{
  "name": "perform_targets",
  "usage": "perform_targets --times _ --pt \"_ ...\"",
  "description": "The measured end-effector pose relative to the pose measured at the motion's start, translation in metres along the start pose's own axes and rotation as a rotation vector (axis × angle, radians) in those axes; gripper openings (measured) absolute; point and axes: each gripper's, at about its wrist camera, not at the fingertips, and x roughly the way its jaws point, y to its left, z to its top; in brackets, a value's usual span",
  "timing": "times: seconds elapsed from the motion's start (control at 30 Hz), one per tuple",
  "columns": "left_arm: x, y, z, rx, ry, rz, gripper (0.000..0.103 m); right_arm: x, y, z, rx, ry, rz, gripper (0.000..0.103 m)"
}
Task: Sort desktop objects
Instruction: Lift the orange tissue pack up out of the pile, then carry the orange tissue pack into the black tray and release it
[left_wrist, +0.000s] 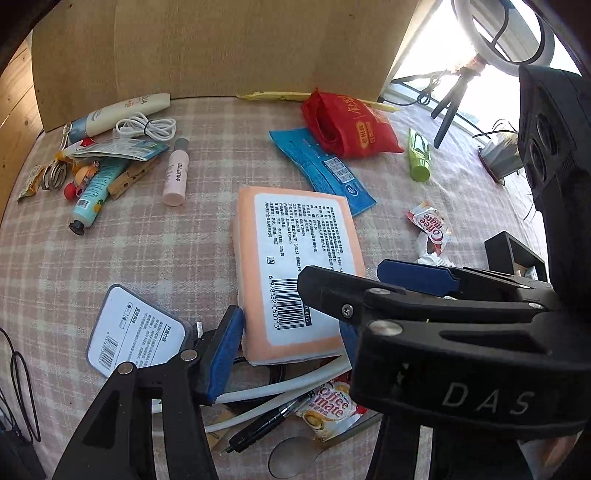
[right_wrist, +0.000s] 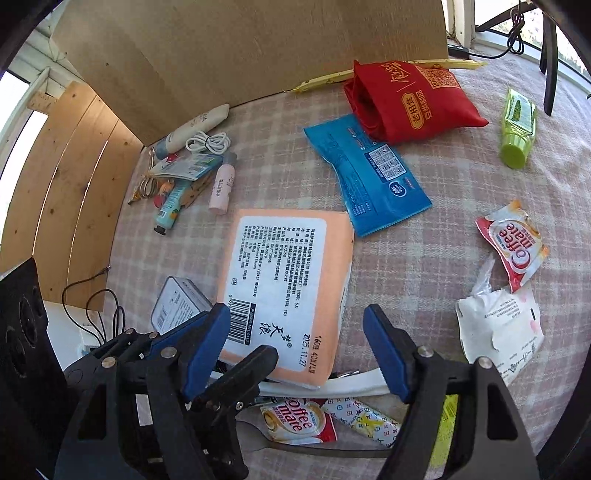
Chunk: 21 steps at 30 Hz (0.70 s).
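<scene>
An orange tissue pack (left_wrist: 295, 258) (right_wrist: 288, 280) with a white printed label lies flat in the middle of the checked tablecloth. My left gripper (left_wrist: 290, 325) hovers over the pack's near end, jaws apart; one blue pad (left_wrist: 221, 354) shows at the pack's left edge, and the other finger is mostly hidden behind the right gripper's black body (left_wrist: 461, 350). My right gripper (right_wrist: 295, 314) stands open, its blue pads wide on either side of the pack's near end, not pressing it. The left gripper's black finger (right_wrist: 251, 369) crosses below that left pad.
Behind the pack lie a blue wipes packet (left_wrist: 325, 166) (right_wrist: 369, 177), a red bag (left_wrist: 347, 125) (right_wrist: 413, 99) and a green tube (right_wrist: 517, 129). Tubes, a pink bottle (left_wrist: 175, 173) and a cable are heaped at left. Coffee-mate sachets (right_wrist: 513, 243) (right_wrist: 295, 421), a pen (left_wrist: 266, 424) and a tin (left_wrist: 136, 332) lie near. A cardboard wall (left_wrist: 221, 44) closes the back.
</scene>
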Motion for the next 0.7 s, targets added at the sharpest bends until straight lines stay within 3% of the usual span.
perform_targets --times 0.07,0.37,0.7 --pt "0.005 0.002 0.001 -0.020 0.004 -0.013 0.052 0.006 0.001 0.002 0.001 0.019 -0.002 0.057" --pt "0.003 0.001 0.002 -0.059 -0.014 -0.057 0.048 0.008 -0.001 0.002 0.028 0.018 0.006 0.056" --pt "-0.028 -0.042 0.007 0.018 -0.072 -0.070 0.048 -0.046 -0.011 0.001 0.023 -0.071 0.018 0.056"
